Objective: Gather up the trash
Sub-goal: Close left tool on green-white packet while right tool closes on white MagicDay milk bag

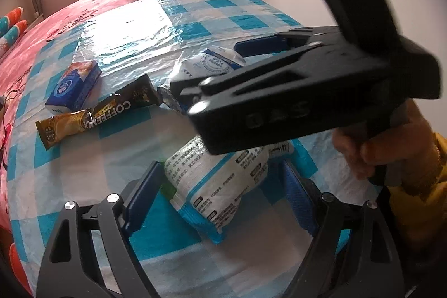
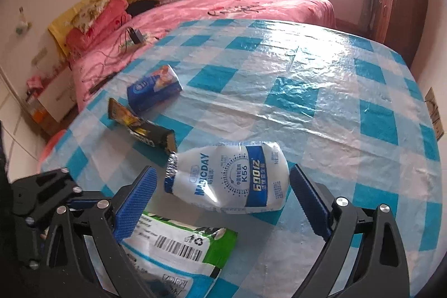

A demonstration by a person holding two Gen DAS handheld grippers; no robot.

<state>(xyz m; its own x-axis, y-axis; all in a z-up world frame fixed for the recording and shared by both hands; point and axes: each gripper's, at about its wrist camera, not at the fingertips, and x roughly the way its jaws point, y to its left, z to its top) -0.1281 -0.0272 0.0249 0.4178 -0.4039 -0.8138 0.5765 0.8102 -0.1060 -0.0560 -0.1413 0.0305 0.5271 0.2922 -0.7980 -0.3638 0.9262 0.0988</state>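
In the left wrist view, much of the white MAGICDAY pouch (image 1: 212, 63) is covered by the right gripper (image 1: 220, 69), whose far fingertip is hidden behind it. The upper end of the white and blue printed bag (image 1: 220, 186) is likewise covered by that gripper's body. In the right wrist view, the same bag (image 2: 178, 250) is cut off by the lower picture edge and partly hidden by a blue finger (image 2: 134, 203). Its small print cannot be read.

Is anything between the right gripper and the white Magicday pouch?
Nothing visible: the pouch lies on the tablecloth between the open jaws of the right gripper. The green-and-white bag lies nearer, beside it.
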